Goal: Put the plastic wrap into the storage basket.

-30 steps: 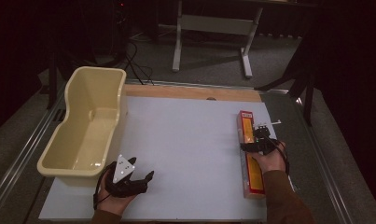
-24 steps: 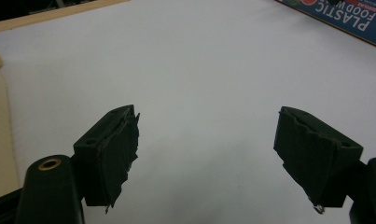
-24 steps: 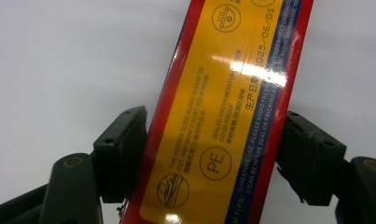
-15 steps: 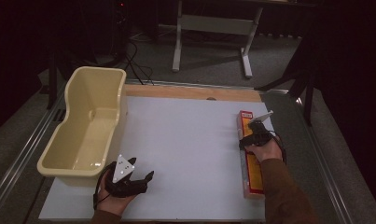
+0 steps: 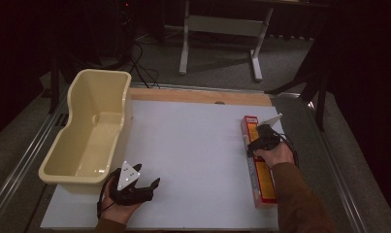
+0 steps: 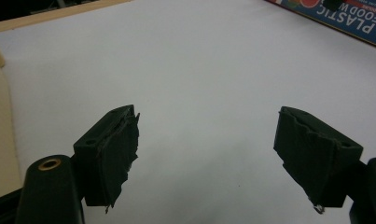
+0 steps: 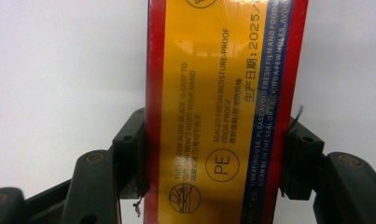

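Lying on a white table, food wrap box, dim room behind.

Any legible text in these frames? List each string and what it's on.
All on the food wrap box:
"PE" in a circle
"SEALED FRESH MOISTURE-PROOF ODOR-PROOF"
"HIDDEN SLIDE BLADE IS EASY TO CUT AND WON'T HURT YOUR HAND"
"2025", date cut off
"PLASTIC FOOD W", cut off, left gripper view
Blue-strip tips and Chinese lines: too blurred.

Dim room, bright table, soft close-ups
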A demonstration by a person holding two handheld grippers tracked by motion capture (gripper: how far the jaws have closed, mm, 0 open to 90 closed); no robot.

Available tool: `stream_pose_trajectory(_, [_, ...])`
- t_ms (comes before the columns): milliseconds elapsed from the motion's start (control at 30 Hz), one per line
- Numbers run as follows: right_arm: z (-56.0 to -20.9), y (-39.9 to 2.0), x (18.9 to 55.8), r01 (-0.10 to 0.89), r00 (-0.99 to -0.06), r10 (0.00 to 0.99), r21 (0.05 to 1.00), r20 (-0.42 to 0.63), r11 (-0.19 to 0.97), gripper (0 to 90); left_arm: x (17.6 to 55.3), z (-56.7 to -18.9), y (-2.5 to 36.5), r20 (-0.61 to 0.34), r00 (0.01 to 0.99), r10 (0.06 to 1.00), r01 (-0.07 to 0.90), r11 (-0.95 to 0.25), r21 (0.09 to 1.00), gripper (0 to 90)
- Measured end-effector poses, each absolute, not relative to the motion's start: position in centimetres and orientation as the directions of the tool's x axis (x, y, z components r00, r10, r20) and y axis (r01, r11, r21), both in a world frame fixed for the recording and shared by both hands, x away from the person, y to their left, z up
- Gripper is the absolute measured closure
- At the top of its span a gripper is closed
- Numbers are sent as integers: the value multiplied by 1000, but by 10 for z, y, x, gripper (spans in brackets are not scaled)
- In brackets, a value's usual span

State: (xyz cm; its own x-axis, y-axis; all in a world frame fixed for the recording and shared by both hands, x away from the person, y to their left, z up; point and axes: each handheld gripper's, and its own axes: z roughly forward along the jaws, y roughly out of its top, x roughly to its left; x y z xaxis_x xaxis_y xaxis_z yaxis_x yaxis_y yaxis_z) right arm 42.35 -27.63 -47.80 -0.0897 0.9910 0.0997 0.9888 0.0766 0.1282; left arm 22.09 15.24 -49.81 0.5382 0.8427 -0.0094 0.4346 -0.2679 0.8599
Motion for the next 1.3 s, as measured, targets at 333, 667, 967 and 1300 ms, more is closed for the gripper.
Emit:
stream_pose_trajectory(333, [-474,-263,419,986,-119,967,145,227,88,394,221,-498,153,-9,538,843,434,-267,860,215])
stream_pose_trajectory(667, [-456,-240,416,972,-186,934,197,306,129,394,220,-497,154,-9,538,843,432,-266,862,214])
stream_pose_trajectory(967, [-438,-213,415,956,-256,886,239,386,172,394,220,-497,154,-9,537,843,431,-265,863,215])
stream_pose_trajectory(1300, [-417,-187,418,944,-297,825,281,481,176,396,220,-497,154,-14,540,842,431,-262,864,214])
